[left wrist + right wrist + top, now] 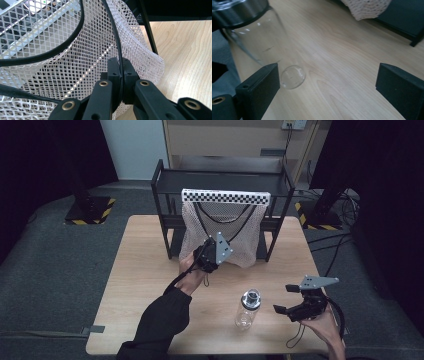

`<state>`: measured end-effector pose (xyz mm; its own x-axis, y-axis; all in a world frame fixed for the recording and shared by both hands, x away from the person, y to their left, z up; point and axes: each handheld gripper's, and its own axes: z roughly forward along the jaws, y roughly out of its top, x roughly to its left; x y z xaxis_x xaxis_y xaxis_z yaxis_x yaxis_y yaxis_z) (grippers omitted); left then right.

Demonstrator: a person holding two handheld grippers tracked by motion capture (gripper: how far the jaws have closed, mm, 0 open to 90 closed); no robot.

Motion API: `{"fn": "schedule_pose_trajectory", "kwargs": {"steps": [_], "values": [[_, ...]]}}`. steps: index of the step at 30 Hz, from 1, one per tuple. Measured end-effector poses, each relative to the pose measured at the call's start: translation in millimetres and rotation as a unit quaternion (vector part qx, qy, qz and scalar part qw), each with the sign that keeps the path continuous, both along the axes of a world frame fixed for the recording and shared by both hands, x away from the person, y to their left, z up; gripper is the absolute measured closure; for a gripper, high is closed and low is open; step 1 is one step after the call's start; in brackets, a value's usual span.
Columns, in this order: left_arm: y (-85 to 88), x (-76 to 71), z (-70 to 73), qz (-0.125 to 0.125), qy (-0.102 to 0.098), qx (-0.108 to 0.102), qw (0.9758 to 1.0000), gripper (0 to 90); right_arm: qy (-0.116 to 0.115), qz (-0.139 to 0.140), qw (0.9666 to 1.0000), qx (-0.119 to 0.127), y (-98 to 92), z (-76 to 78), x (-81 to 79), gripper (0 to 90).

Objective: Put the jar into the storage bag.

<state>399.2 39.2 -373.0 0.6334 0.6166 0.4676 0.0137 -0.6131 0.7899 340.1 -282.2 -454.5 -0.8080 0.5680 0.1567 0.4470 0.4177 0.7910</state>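
Observation:
A white mesh bag (227,232) hangs from a checkered strip (225,196) on the black rack (159,195). My left gripper (210,245) is at the bag's lower left edge. In the left gripper view its jaws (120,67) are shut on the bag's black cord (117,45), with the mesh (62,50) draped behind. A clear bottle (248,310) with a metal cap stands on the table, front right of centre. My right gripper (284,298) is open just right of it. In the right gripper view the bottle (249,32) lies outside the left jaw, and bare wood shows between the fingertips (328,75).
The wooden table (145,285) has free room at the left and front. The rack stands at the back middle. Black stands with striped bases (90,210) sit on the grey floor on both sides, with cables at the right.

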Motion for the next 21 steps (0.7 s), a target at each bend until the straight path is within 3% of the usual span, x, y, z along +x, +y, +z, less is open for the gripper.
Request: {"fn": "schedule_pose_trajectory", "kwargs": {"steps": [11, 21], "values": [[-1.0, 0.2, -1.1, 0.000, 0.000, 0.000, 1.0000, 87.0, 0.010, 0.054, 0.9983, 0.017, 14.2, 0.1, -3.4, 6.4], [-0.1, 0.2, -3.3, 0.002, 0.001, -0.001, 1.0000, 87.3, 0.021, 0.111, 0.9929, 0.036, 34.6, -1.5, -7.4, 7.4]]}}
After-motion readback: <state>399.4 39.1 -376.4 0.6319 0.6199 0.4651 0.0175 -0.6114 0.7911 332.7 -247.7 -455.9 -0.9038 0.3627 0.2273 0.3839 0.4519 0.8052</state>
